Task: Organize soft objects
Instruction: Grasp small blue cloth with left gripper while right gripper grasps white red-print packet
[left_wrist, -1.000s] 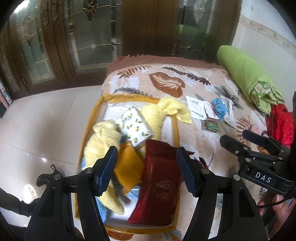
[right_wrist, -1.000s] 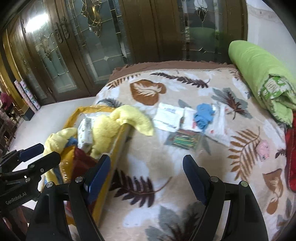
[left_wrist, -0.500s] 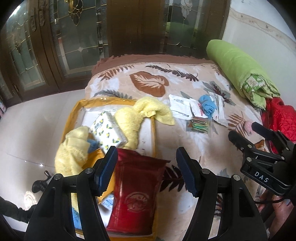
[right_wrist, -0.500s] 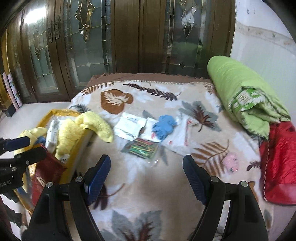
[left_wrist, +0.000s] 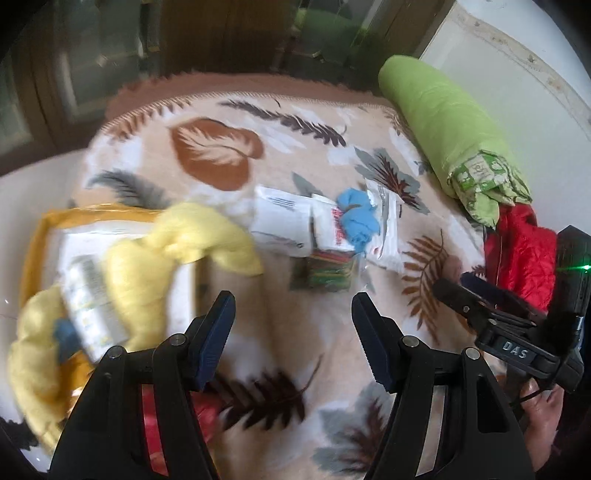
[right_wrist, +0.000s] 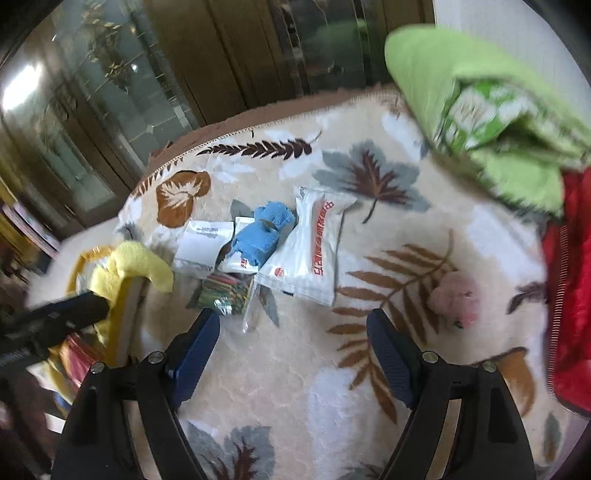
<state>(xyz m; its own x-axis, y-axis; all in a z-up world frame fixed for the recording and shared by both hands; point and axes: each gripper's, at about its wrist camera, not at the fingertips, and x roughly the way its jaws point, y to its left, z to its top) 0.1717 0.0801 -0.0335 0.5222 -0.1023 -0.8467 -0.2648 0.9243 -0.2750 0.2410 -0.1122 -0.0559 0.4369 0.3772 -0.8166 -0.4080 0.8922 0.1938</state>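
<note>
Both the left gripper (left_wrist: 293, 317) and right gripper (right_wrist: 293, 334) hang released and empty over bare blanket (right_wrist: 295, 369), on the near side of the blue cloth (right_wrist: 264, 234). That cloth lies among white packets, right of the yellow tray (left_wrist: 31, 251). Only the right view shows a pink toy (right_wrist: 456, 295) clearly, right of the cloth.

A home bedroom: leaf-patterned blanket (right_wrist: 303, 369) over a bed, rolled green quilt (left_wrist: 447, 122), leaded-glass wooden doors (right_wrist: 122, 103).
</note>
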